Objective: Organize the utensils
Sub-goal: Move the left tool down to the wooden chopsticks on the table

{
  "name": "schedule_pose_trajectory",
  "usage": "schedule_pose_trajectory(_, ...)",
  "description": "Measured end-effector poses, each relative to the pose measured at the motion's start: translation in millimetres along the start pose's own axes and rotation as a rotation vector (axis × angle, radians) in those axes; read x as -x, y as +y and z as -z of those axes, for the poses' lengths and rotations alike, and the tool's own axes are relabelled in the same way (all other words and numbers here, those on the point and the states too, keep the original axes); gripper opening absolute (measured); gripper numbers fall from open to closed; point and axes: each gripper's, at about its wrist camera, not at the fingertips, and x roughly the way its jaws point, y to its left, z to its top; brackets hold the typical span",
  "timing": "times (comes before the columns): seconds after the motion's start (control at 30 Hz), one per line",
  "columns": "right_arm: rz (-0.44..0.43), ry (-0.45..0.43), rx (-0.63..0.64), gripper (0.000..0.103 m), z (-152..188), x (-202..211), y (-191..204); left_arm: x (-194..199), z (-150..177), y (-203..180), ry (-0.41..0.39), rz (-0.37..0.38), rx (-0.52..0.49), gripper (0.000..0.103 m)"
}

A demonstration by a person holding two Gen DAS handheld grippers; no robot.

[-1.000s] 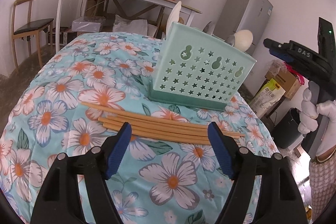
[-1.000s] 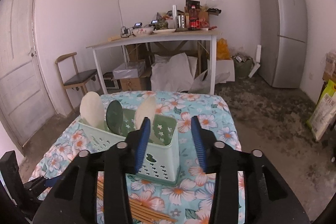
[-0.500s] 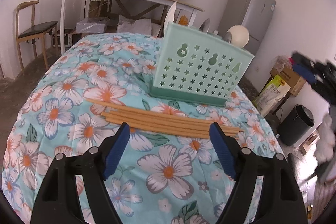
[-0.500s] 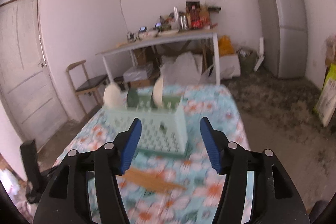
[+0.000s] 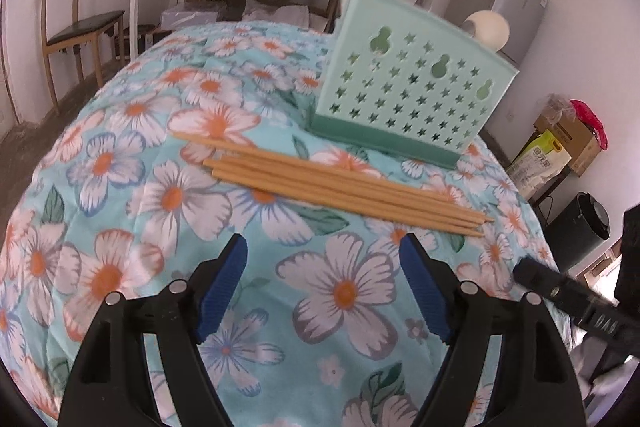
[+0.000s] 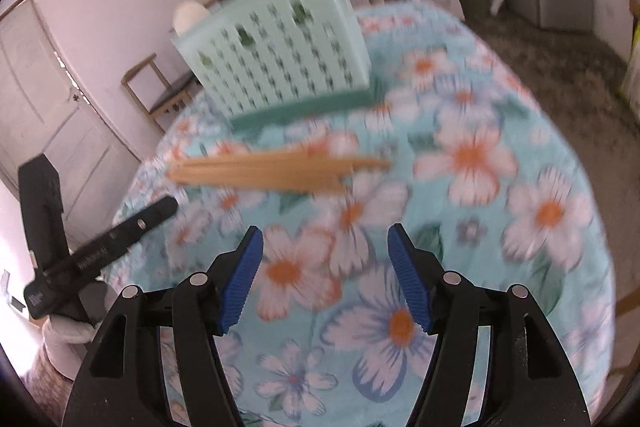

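Chopsticks lie crosswise ahead of both open tools

Left wrist view: the left tool (image 5: 324, 287) has its jaws wide apart and empty over the floral tabletop (image 5: 120, 187); the bundle of wooden chopsticks (image 5: 332, 183) lies just ahead, its long axis running left to right across the tool's line, in front of the green utensil holder (image 5: 416, 83). Right wrist view, blurred: the right tool (image 6: 326, 277), whose jaws have just been opening with nothing between them, faces the same chopsticks (image 6: 276, 167) crosswise, somewhat to its left. The left tool looks the nearer.
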Motion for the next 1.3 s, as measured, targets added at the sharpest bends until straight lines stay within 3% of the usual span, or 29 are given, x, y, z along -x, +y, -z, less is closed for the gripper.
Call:
schedule_pose_trajectory(0.3,-0.018,-0.021,-0.016,0.068,13,-2,-4,-8,10,6,0.007,0.011,0.030,0.077)
schedule_pose_trajectory(0.6,-0.001,-0.041,0.026,0.080,20,-3,2,-9,5,13,0.031,0.066,0.051,0.078)
schedule_pose_trajectory(0.73,-0.009,-0.029,0.033,0.086,20,-3,3,-4,10,19,-0.004,0.084,0.108,0.078)
schedule_pose_trajectory(0.97,-0.020,-0.025,0.046,0.086,22,-3,4,3,10,23,-0.044,0.097,0.165,0.077)
schedule_pose_trajectory(1.17,-0.016,-0.025,0.047,0.086,22,-2,3,3,-2,44,-0.050,0.162,0.251,0.056)
schedule_pose_trajectory(1.3,-0.003,-0.022,0.051,0.088,22,-3,6,-9,-8,68,-0.018,0.278,0.413,0.044)
